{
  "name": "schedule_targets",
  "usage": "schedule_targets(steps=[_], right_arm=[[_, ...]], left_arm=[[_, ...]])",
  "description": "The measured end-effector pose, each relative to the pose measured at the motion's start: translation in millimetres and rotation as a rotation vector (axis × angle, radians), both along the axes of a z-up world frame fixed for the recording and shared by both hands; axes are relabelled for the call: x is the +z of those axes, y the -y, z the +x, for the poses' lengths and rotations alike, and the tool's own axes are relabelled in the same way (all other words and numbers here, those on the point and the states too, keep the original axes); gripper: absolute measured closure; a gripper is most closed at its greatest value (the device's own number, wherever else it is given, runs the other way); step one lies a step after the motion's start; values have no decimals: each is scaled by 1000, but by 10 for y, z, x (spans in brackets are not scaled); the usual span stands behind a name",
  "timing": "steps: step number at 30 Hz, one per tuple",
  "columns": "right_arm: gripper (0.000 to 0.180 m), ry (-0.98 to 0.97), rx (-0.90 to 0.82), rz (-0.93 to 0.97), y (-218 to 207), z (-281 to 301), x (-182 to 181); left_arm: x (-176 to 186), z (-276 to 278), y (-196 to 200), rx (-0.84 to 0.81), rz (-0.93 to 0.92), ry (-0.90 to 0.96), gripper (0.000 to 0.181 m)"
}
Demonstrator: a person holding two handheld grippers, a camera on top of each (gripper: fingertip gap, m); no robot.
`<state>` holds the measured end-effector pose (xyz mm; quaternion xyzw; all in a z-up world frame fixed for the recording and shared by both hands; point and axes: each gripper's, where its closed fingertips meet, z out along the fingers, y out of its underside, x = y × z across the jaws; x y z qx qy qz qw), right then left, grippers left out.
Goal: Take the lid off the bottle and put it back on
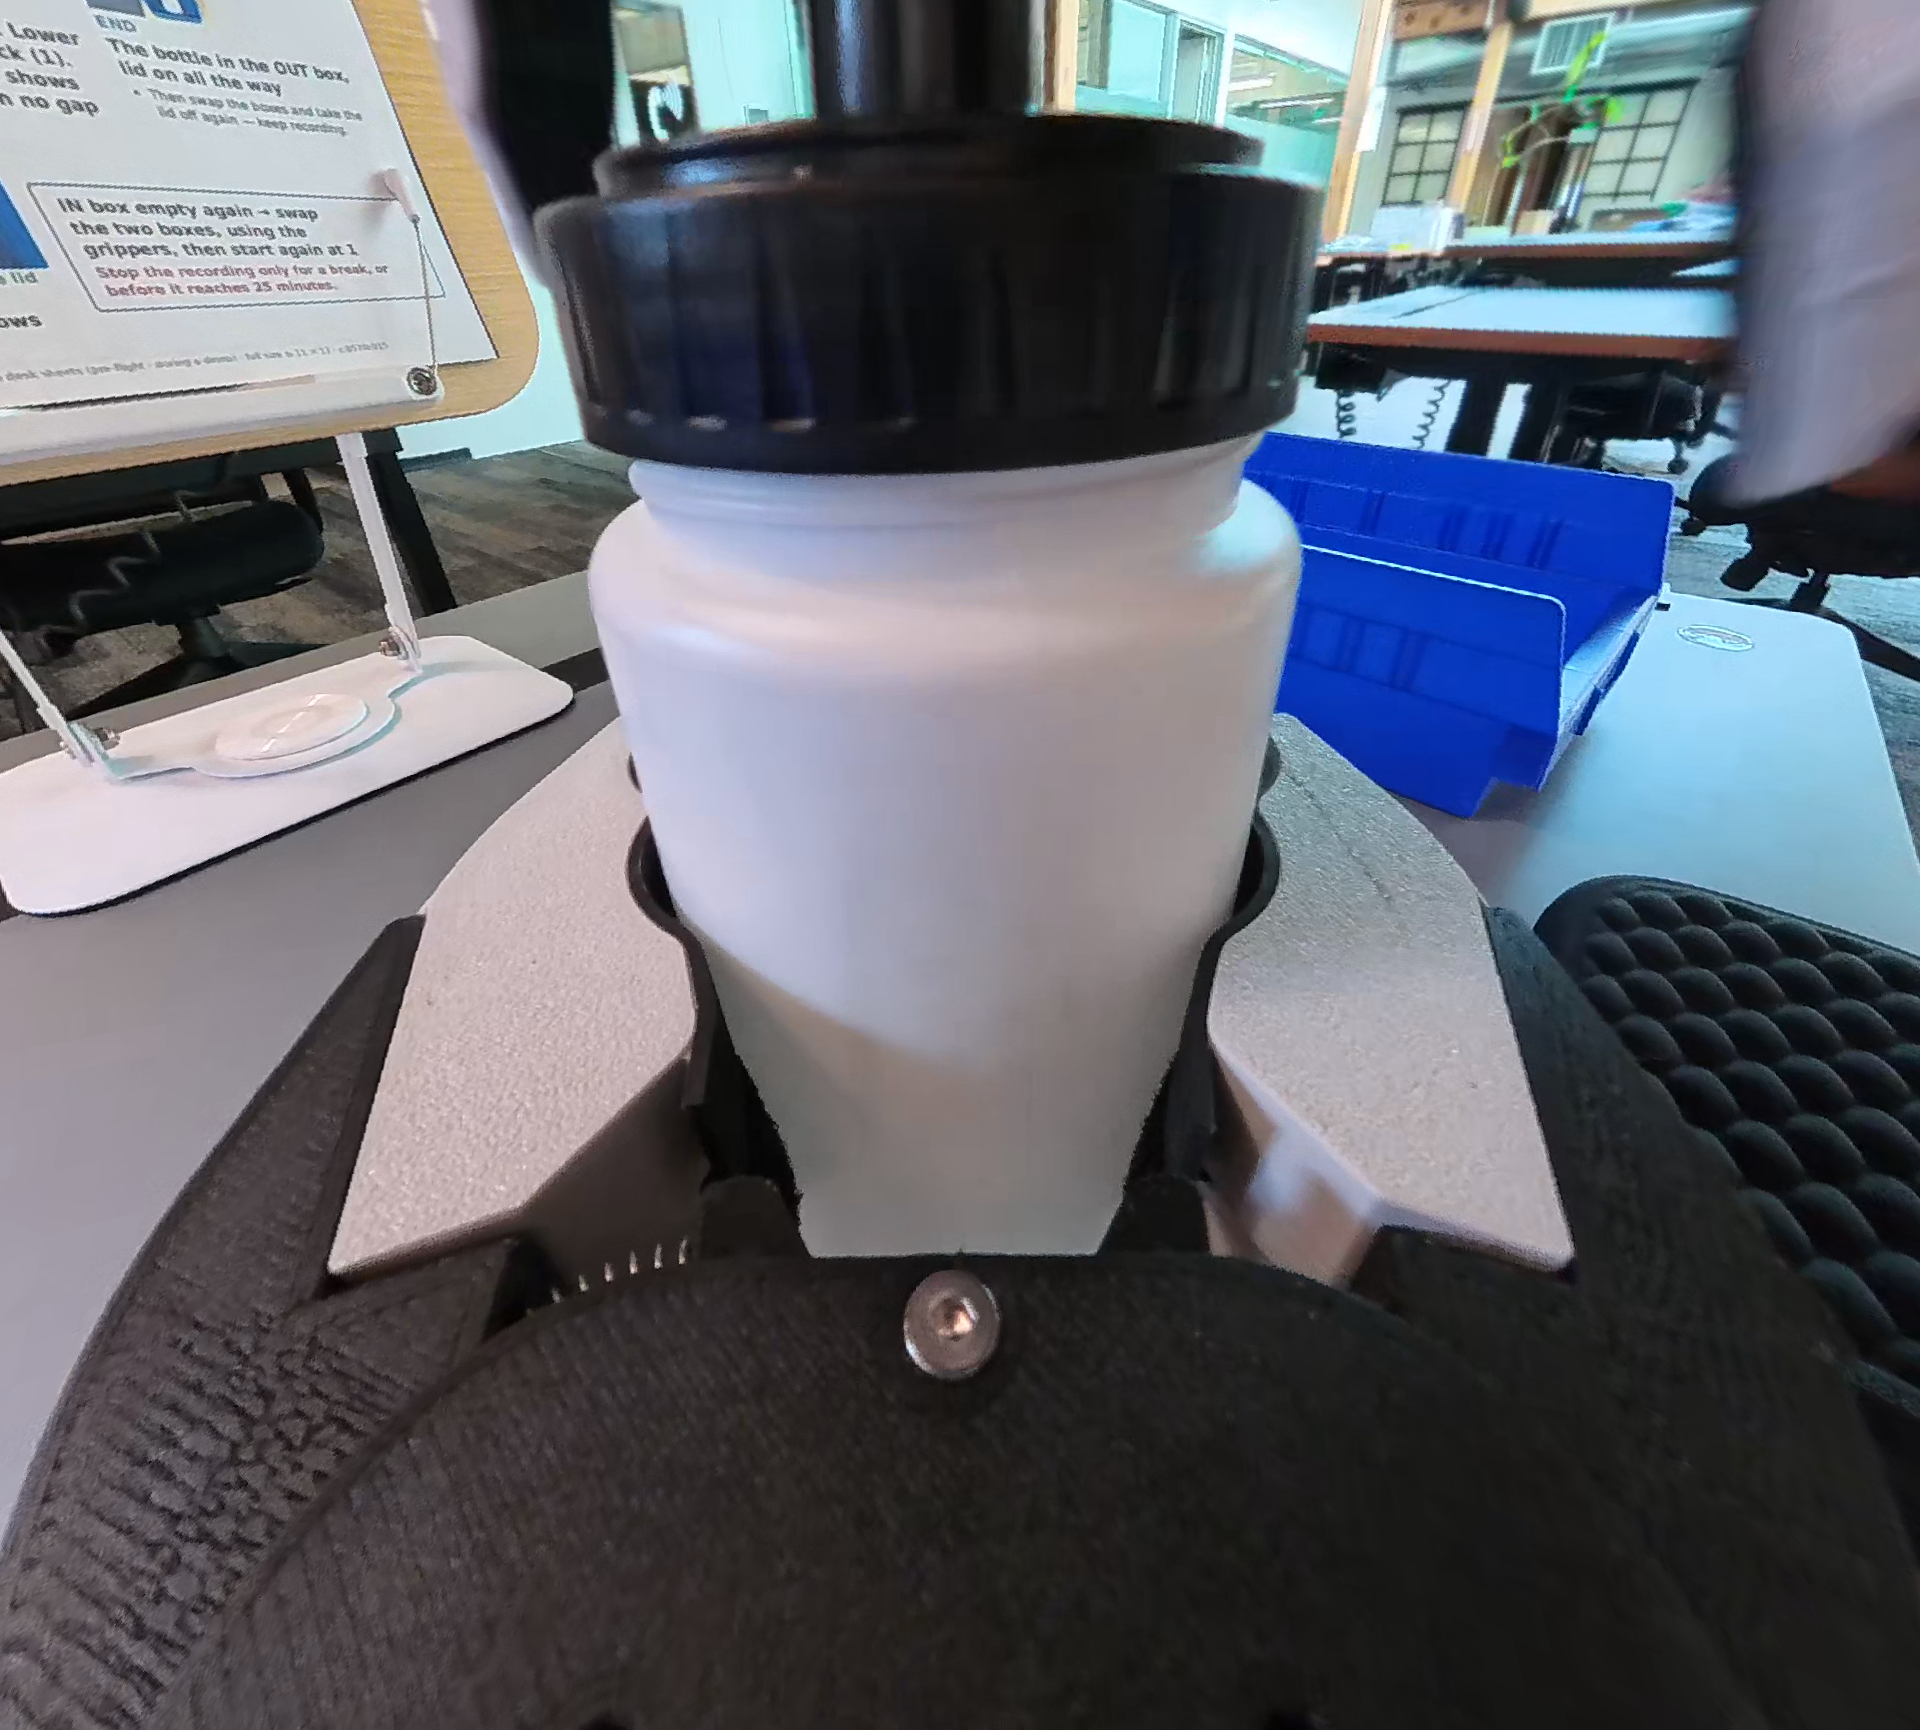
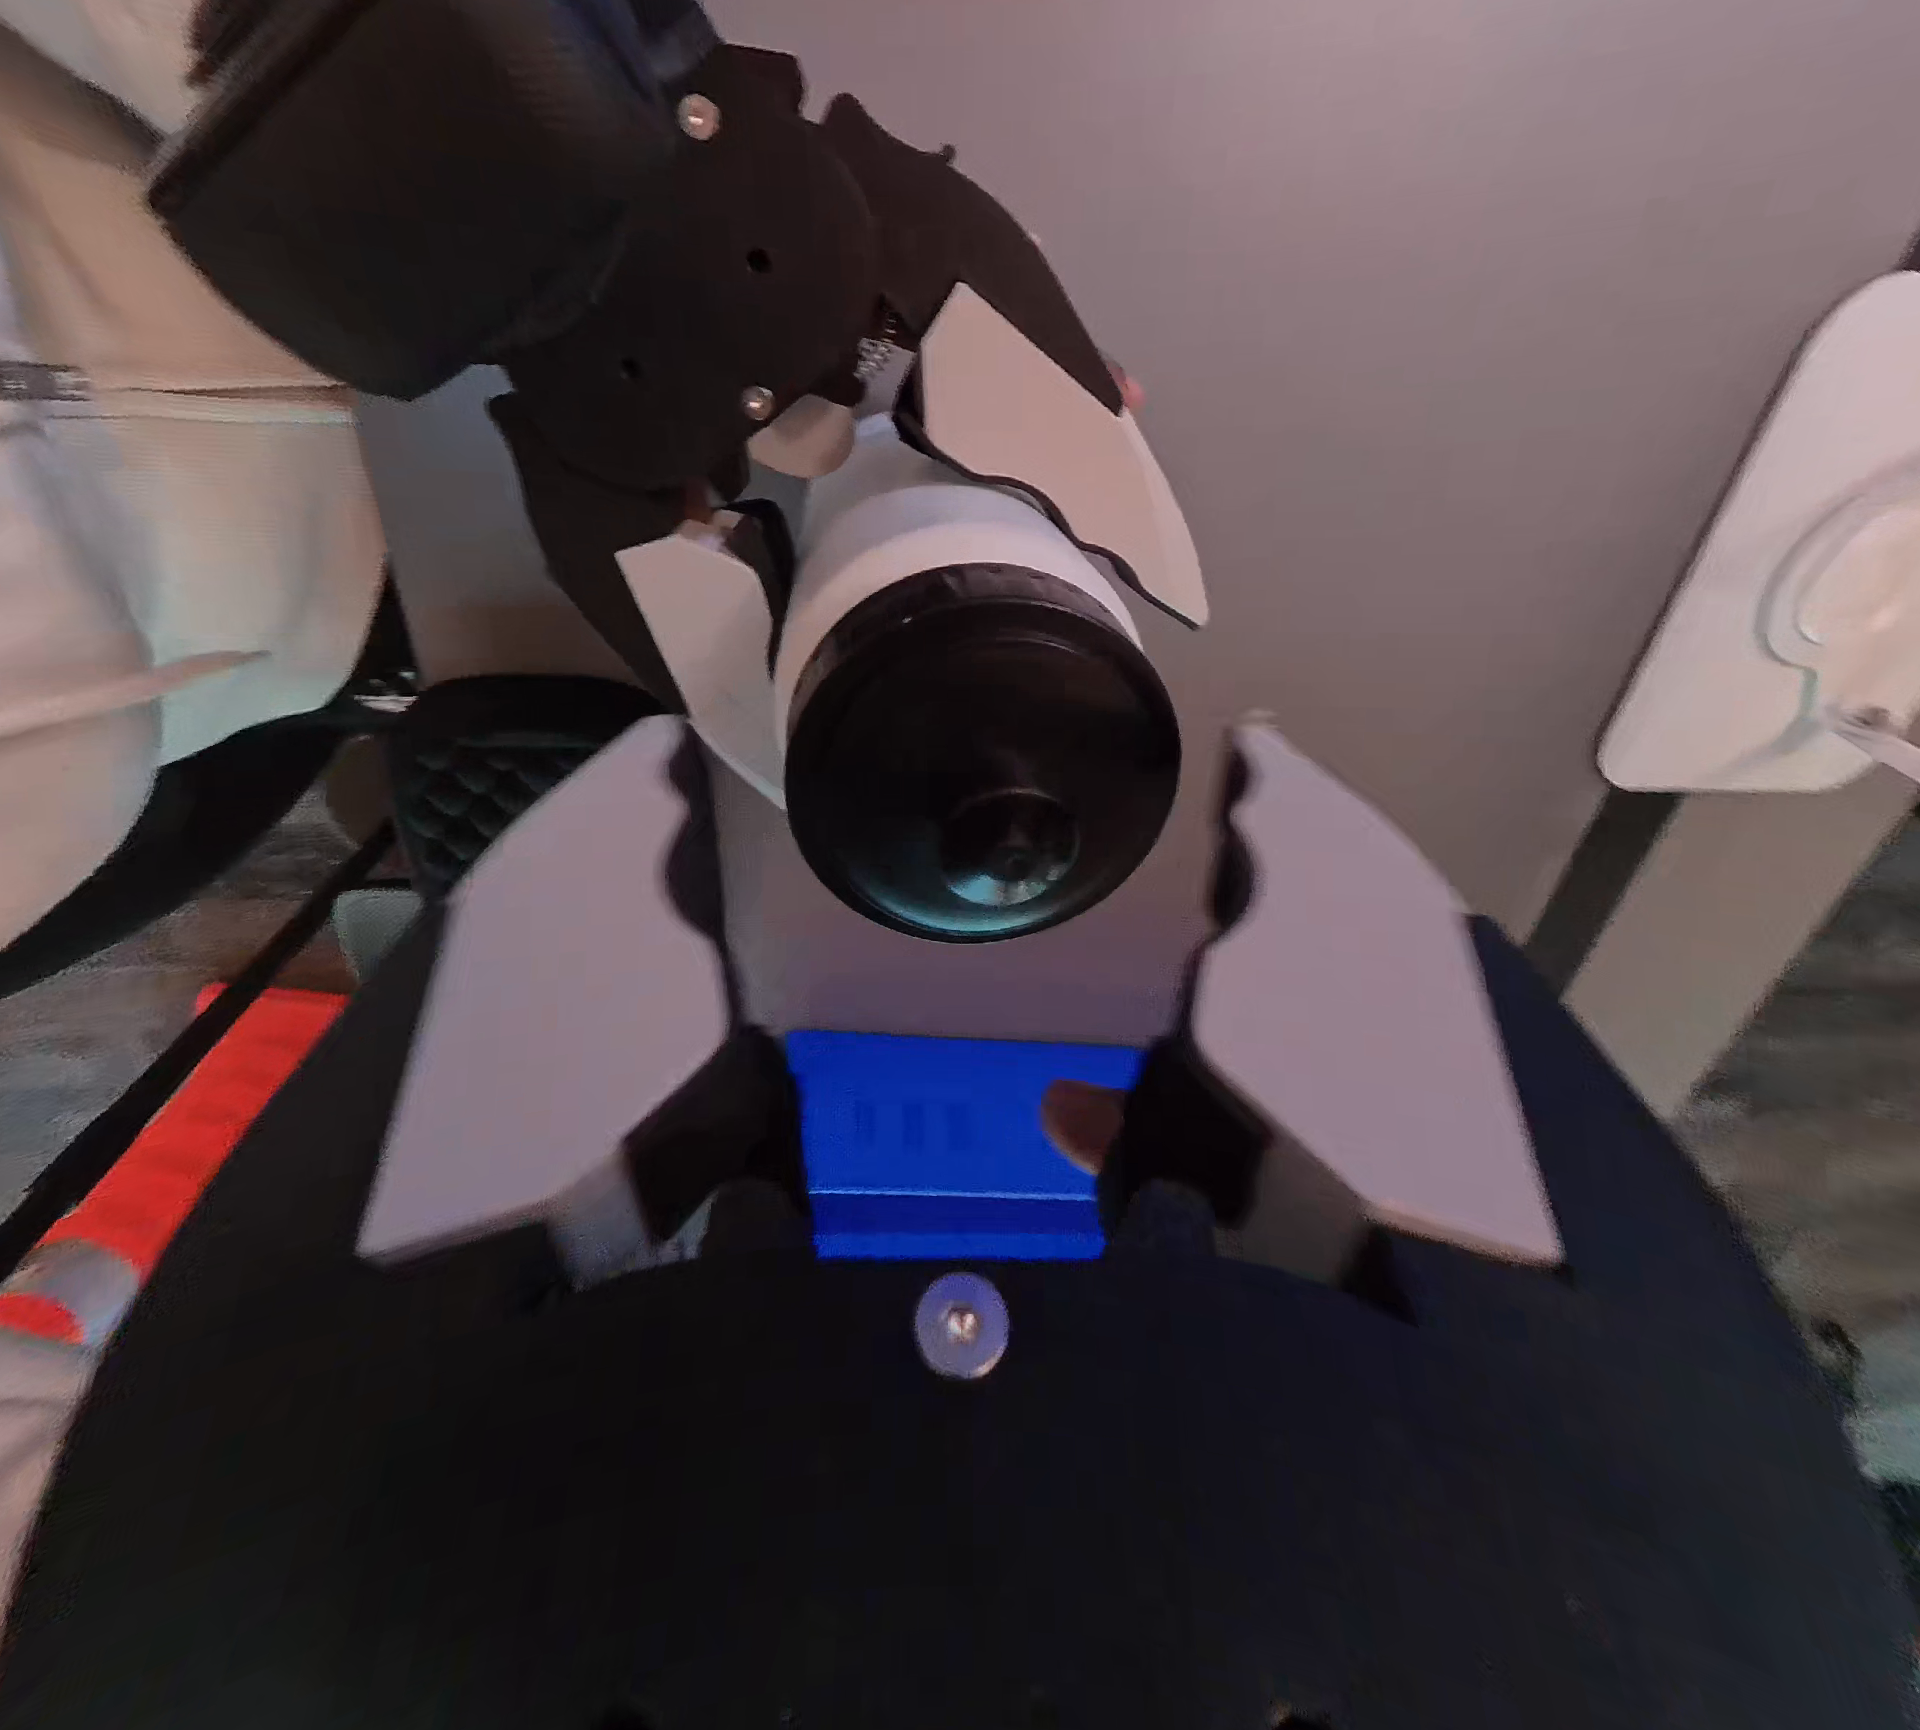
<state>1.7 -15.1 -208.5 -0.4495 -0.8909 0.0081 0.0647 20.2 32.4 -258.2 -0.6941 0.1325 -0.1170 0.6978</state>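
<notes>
Bottle [image 1: 940,745], white with black lid [image 1: 925,309] on, sits pinched in left gripper [image 1: 951,849]; right gripper [image 2: 961,807] hangs spread above.

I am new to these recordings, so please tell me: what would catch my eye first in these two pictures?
First, the white bottle with its black lid on, filling the middle of the left wrist view, clamped between the left gripper fingers. In the right wrist view the right gripper is open, looking down on the lid from above without gripping it. A blue bin sits on the grey table behind the bottle to the right.
</notes>
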Motion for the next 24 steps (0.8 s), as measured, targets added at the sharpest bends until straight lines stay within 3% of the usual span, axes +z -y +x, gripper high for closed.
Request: schedule_targets(steps=[1, 2, 7, 11, 13, 20, 23, 24], right_arm=[[62, 5, 19, -41, 26, 5, 11], [57, -10, 76, -81, 49, 1, 52], [83, -108, 461, -175, 52, -1, 226], [101, -72, 555, -139, -17, -19, 75], [109, -61, 513, -166, 15, -12, 62], [108, 28, -97, 0, -20, 56, 42], [102, 37, -61, 54, -30, 62, 16], [78, 60, -7, 18, 8, 90, 16]], left_arm=[[1, 3, 2, -3, 1, -2, 77], [1, 9, 6, -6, 3, -5, 77], [2, 18, 9, -19, 6, -3, 77], [4, 17, 8, -23, 8, 0, 77], [7, 3, 10, -21, 9, 8, 77], [4, 34, 12, -10, 16, -18, 77], [6, 22, 10, -12, 13, -6, 77], [6, 23, 10, -14, 14, -6, 77]])
